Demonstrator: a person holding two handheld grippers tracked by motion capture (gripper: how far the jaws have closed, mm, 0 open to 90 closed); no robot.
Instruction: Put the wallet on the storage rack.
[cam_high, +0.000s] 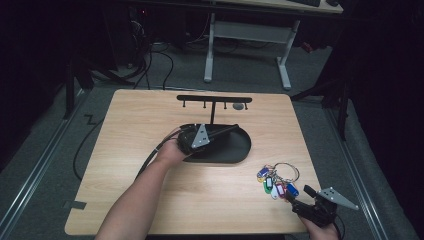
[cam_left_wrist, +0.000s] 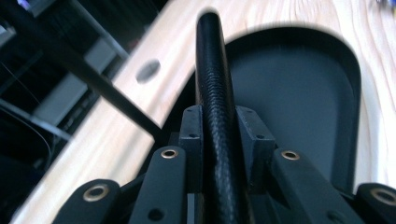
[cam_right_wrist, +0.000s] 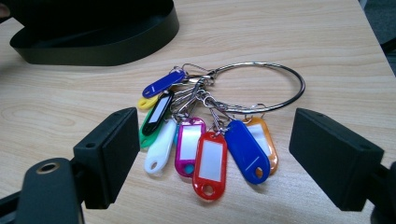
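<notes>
A black oval tray (cam_high: 235, 150) lies mid-table, with a thin T-shaped hook stand (cam_high: 213, 100) rising at its back edge. My left gripper (cam_high: 216, 133) reaches over the tray's back left part. In the left gripper view its pads (cam_left_wrist: 252, 133) press from both sides on the tray's textured back wall (cam_left_wrist: 212, 70), so this gripper (cam_left_wrist: 222, 133) is shut on it. A steel ring with several coloured key tags (cam_high: 276, 181) lies at the front right. My right gripper (cam_high: 299, 195) rests just behind the tags, jaws open. The tags (cam_right_wrist: 205, 140) lie ahead of this gripper (cam_right_wrist: 224, 156), untouched.
A small grey disc (cam_high: 239, 106) lies on the table under the stand's right end. The table's front right edge (cam_high: 320, 200) is close to my right hand. Behind the table stand a white desk frame (cam_high: 247, 32) and cables on the floor.
</notes>
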